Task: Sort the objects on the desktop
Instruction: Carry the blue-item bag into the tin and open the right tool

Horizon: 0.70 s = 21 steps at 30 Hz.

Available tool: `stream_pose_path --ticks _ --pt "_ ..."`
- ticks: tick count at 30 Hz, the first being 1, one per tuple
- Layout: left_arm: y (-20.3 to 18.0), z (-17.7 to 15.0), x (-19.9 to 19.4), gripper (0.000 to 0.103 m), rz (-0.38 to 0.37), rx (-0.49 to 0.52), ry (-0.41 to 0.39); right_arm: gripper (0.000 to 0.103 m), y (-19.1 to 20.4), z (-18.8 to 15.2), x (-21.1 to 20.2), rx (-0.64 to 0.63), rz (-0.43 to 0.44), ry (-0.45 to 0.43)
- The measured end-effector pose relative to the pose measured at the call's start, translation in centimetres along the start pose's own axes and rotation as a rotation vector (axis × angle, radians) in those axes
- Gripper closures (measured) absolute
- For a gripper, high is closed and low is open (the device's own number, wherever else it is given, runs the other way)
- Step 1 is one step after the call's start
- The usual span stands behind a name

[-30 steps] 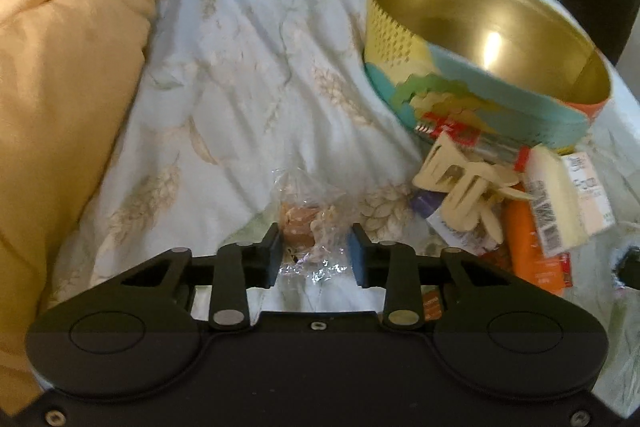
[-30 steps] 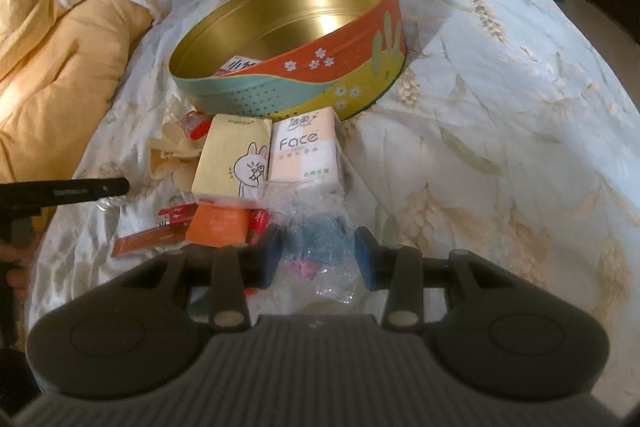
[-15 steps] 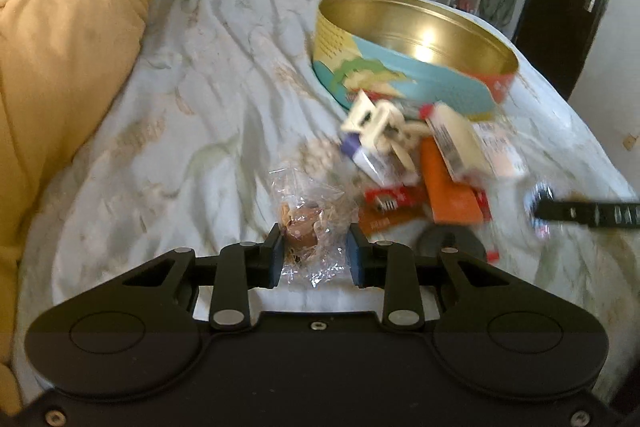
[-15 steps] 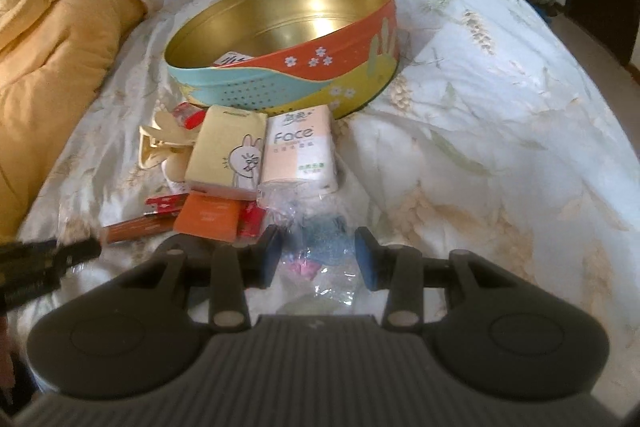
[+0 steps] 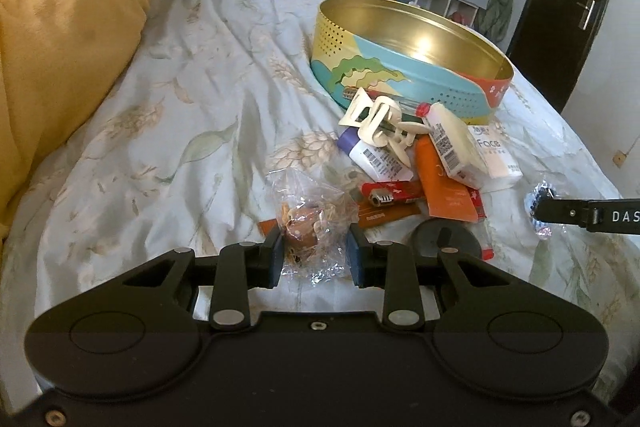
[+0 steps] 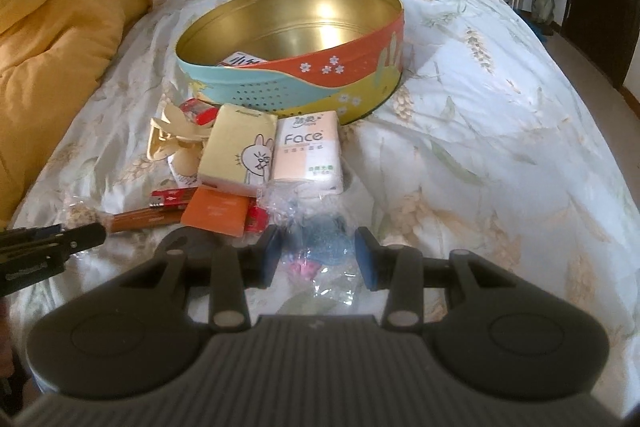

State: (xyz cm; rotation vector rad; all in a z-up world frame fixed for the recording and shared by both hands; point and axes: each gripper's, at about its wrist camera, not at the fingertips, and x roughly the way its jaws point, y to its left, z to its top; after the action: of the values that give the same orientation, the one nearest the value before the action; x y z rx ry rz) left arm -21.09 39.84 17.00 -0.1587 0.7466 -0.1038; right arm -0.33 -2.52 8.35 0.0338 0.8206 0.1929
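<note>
Left wrist view: the left hand-held gripper (image 5: 314, 253) is closed onto a clear plastic bag (image 5: 310, 223) of small brown and cream trinkets, its pads pinching the bag's bulging middle. The bag looks light, soft and crinkly, and the film is probably slippery, so the lumpy contents are the safer place to hold than the loose edges. It sits just short of the tin (image 5: 408, 67), with a pile of odds and ends between them: a red lighter (image 5: 390, 193), an orange packet (image 5: 446, 183) and a cream hair clip (image 5: 378, 121).

In the right wrist view, the right hand-held gripper (image 6: 318, 253) has its jaws narrowed around a second clear bag (image 6: 320, 239) holding something blue and pink. Whether the pads actually bite is hard to tell. Beyond it lie two tissue packs (image 6: 276, 151) on the bed (image 6: 500, 131), touching the tin's near wall.
</note>
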Motion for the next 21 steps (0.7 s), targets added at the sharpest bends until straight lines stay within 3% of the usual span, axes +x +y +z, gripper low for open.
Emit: stream_pose_path --ticks 5,21 --pt "0.3 0.1 0.3 0.074 -0.001 -0.009 0.0 0.059 -0.1 1.0 -0.7 -0.004 0.001 -0.006" --pt "0.1 0.2 0.6 0.074 -0.024 0.014 -0.003 0.059 0.4 8.6 -1.3 -0.036 0.022 -0.094"
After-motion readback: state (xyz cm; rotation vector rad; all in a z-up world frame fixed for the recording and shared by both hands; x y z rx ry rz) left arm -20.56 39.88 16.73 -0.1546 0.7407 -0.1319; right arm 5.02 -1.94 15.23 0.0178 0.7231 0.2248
